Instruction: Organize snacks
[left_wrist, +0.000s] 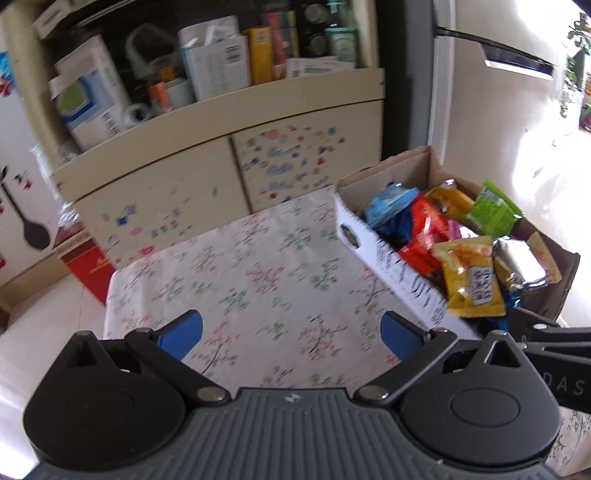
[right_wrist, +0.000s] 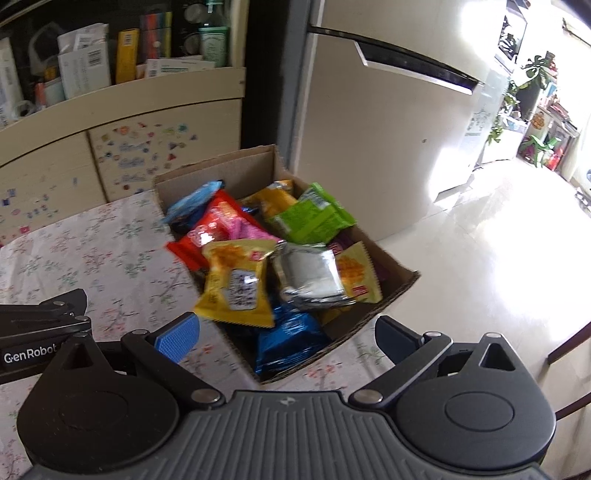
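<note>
Both the left gripper (left_wrist: 291, 334) and right gripper (right_wrist: 286, 338) hang wide-jawed and empty, since the colourful foil snack packets (right_wrist: 236, 280) already fill the brown cardboard box (right_wrist: 229, 166).

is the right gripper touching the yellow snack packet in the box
Apart. In the right wrist view the right gripper is open and empty, and the yellow snack packet lies in the cardboard box beyond its fingertips.

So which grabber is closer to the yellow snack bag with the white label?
Right. The right gripper opens just in front of the yellow snack bag in the cardboard box. The left gripper hangs over the floral tablecloth, beside the box.
</note>
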